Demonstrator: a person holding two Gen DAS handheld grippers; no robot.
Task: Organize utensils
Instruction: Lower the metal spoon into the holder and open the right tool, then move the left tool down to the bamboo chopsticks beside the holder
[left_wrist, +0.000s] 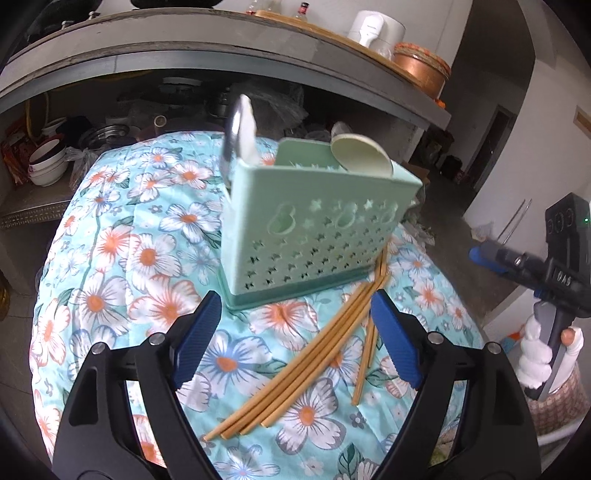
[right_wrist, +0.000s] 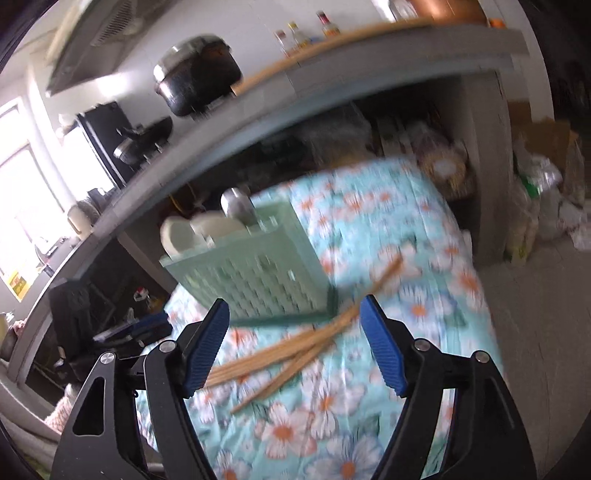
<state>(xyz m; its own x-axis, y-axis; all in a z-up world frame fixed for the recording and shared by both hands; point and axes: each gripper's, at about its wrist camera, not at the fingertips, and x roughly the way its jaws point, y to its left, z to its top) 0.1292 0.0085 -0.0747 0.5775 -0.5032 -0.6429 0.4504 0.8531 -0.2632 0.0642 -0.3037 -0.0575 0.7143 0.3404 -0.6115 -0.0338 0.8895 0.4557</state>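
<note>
Left wrist view: the left gripper (left_wrist: 291, 332) hangs with its jaws wide and nothing between the pads. Just ahead of it stands the green holder (left_wrist: 314, 232) on the floral cloth (left_wrist: 122, 258), already carrying a metal spoon (left_wrist: 234, 125) and pale ladles (left_wrist: 360, 155). The chopsticks (left_wrist: 295, 365) lie loose on the cloth, a fanned bundle running diagonally from near the left gripper up toward the holder's right corner. Their far ends pass close by the right-hand pad. Off at the right edge, the right gripper (left_wrist: 480, 254) shows side-on in a gloved hand (left_wrist: 535, 354).

Right wrist view: blurred, so detail is soft. The right gripper (right_wrist: 293, 332) also stands wide and empty. The chopsticks (right_wrist: 295, 350) sit straight between and just beyond its pads, long axis slanting from lower left to upper right, crossing the gap rather than lying along it. The holder (right_wrist: 251, 269) is behind them, touching or nearly touching their upper ends.

My read: the right gripper looks better lined up, with the bundle centred in its gap, so a close across the sticks seems the likely pick.
</note>
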